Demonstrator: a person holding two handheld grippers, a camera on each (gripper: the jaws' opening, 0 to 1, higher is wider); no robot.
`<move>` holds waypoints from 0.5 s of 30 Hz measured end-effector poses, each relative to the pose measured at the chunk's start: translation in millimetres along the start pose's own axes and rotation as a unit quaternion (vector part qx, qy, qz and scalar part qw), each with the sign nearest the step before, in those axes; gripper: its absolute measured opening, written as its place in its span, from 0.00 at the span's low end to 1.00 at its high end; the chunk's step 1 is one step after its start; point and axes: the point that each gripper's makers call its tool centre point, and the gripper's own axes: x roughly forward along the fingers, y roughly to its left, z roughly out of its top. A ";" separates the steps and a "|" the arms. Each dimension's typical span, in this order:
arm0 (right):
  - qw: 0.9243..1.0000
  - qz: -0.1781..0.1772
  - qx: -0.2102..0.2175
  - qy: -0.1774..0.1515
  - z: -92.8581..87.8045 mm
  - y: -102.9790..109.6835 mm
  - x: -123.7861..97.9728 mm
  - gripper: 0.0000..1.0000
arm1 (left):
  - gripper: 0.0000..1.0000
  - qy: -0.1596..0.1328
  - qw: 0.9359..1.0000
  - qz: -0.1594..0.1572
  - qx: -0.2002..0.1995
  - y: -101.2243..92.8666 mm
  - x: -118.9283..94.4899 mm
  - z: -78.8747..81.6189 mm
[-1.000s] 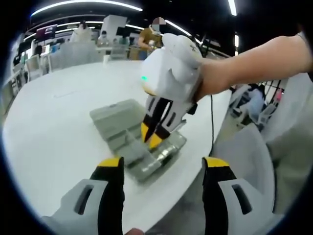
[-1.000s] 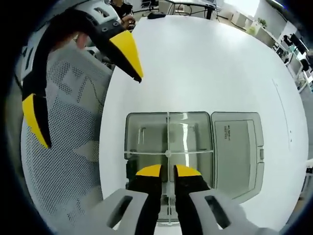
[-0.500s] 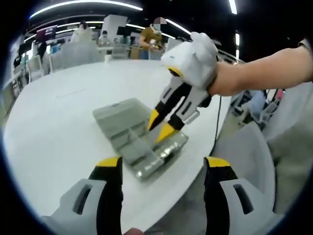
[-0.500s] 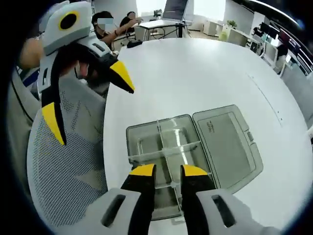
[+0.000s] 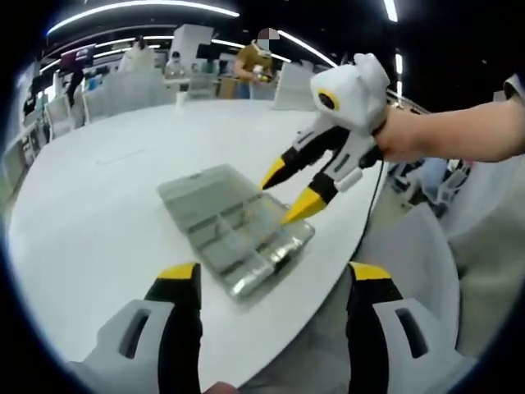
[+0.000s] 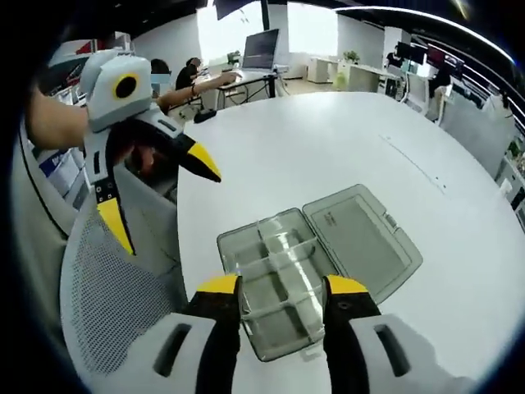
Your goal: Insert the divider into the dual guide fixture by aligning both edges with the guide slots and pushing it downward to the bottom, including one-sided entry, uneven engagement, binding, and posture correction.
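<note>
A clear grey plastic box (image 5: 234, 236) (image 6: 279, 275) lies open on the white round table (image 5: 98, 205), its lid (image 6: 354, 238) folded flat beside it. Clear dividers (image 6: 275, 264) stand crossed inside the box. My left gripper (image 5: 271, 275) is open near the table edge, short of the box, holding nothing. My right gripper (image 6: 280, 287) is open above the near end of the box, with nothing between its jaws. It also hangs over the box in the left gripper view as the right gripper (image 5: 294, 190). The left gripper (image 6: 160, 193) appears at the left of the right gripper view.
A grey mesh chair (image 6: 107, 304) stands beside the table under the left gripper. The table edge (image 5: 328, 271) runs close to the box. People sit at desks (image 6: 246, 74) beyond the table. More desks and a standing person (image 5: 250, 61) are at the back.
My right gripper has lifted off the divider and risen away from the box, opening as it went. The left gripper has stayed open near the table edge.
</note>
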 end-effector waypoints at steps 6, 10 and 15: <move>0.999 -0.018 0.039 -0.024 -5.5 3.9 -18.2 0.45 | 0.73 -0.001 1.000 0.010 0.005 2.1 -6.4 0.9; 0.996 -0.033 0.067 -0.044 -10.6 5.0 -29.6 0.50 | 0.75 0.000 1.000 0.015 0.012 0.8 -11.5 1.4; 0.993 -0.049 0.093 -0.056 -20.1 9.7 -41.7 0.54 | 0.79 0.000 0.999 0.029 0.021 3.9 -17.5 1.4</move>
